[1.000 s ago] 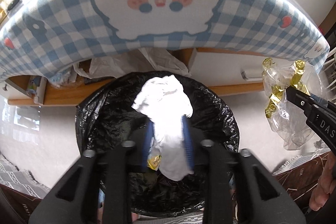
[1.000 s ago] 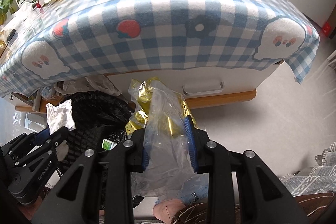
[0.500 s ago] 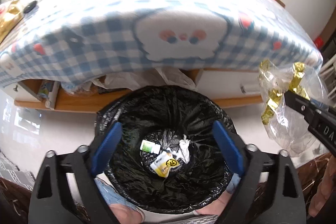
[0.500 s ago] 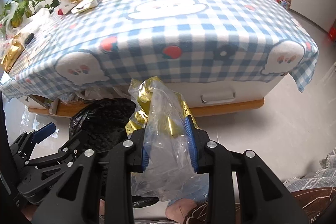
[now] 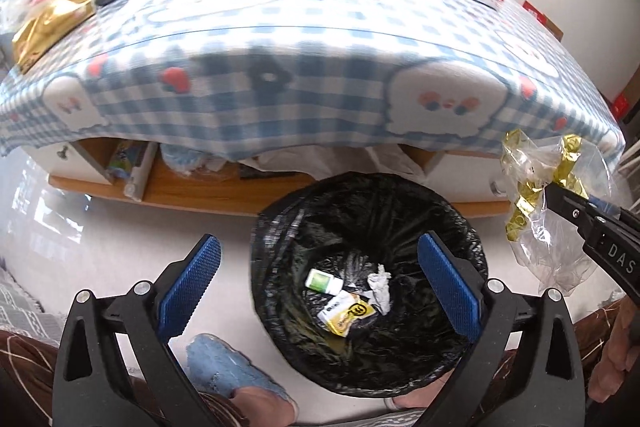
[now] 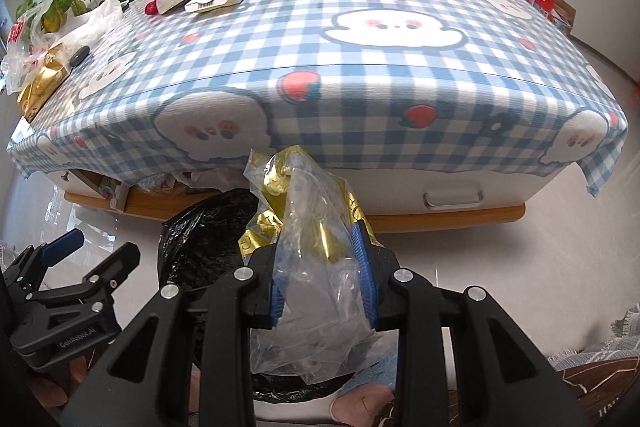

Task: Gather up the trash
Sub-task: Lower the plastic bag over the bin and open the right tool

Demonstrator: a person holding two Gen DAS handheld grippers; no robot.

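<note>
Now | L tool [image 5: 320,291]: jaws opening wide, empty, over bin [image 5: 360,211] | R tool [image 6: 322,277]: clamped on plastic wrapper [image 6: 316,299]

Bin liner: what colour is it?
Black; the bin liner shows best in the left wrist view.

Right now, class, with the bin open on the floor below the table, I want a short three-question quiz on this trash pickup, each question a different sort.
1. True or false: the left gripper holds a white tissue between its fingers.
2. Which item is clamped by the right gripper? A) green carton B) clear and gold plastic wrapper C) black remote
3. Fill in: the crumpled tissue lies inside the ______.

Key
1. False: its fingers are opening with nothing between them.
2. B: the clear and gold plastic wrapper.
3. The black-lined trash bin, next to a yellow packet and a small green-and-white box.
</note>
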